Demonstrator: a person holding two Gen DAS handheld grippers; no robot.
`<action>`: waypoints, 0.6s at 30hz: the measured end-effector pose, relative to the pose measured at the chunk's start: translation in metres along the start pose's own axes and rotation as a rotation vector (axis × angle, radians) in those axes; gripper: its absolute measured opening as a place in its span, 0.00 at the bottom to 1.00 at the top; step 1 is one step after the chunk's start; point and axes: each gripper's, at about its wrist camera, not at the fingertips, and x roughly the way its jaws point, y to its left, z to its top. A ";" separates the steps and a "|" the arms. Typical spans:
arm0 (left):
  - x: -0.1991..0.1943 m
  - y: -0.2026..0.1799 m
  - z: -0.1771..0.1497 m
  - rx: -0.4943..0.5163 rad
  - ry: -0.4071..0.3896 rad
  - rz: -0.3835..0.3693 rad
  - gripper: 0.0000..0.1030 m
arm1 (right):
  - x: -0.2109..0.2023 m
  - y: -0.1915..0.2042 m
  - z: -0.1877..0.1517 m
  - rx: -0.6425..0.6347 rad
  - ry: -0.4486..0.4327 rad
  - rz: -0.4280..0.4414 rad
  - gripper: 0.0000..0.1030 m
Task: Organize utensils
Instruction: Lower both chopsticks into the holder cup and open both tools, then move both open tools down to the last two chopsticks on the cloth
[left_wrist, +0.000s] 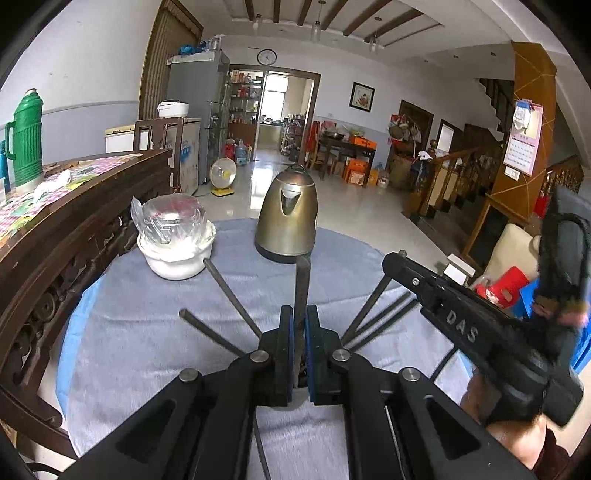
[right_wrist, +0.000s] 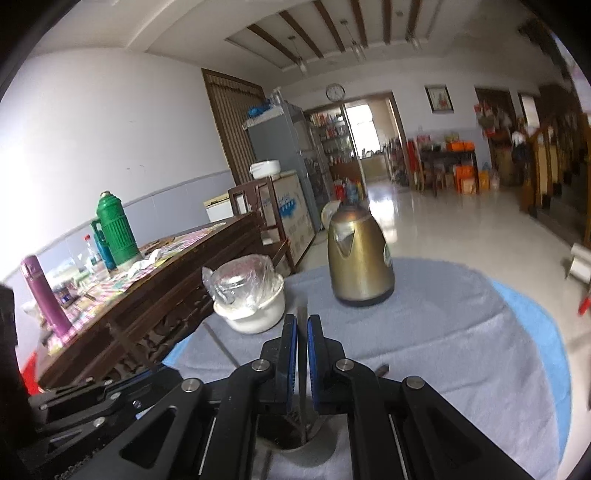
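The left gripper (left_wrist: 300, 314) has its jaws clamped on a flat metal utensil (left_wrist: 301, 284) that runs straight out between the pads toward 12 o'clock. More dark utensil handles (left_wrist: 229, 291) fan out beneath it at 10 and 2 o'clock. The right gripper (right_wrist: 302, 325) likewise pinches a thin upright utensil blade (right_wrist: 302, 314). Beyond, on the cloth-covered worktop (left_wrist: 147, 332), a white bowl (left_wrist: 177, 258) sits at 11 o'clock and a brass kettle (left_wrist: 288, 218) at 12.
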 end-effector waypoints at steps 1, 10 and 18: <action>-0.002 -0.001 -0.002 0.001 0.002 -0.004 0.06 | -0.001 -0.003 -0.001 0.014 0.007 0.004 0.08; -0.034 -0.002 -0.031 0.052 -0.022 0.020 0.40 | -0.028 -0.025 -0.010 0.150 -0.025 0.107 0.17; -0.038 0.008 -0.069 0.030 0.038 0.061 0.55 | -0.076 -0.039 -0.030 0.220 -0.143 0.133 0.57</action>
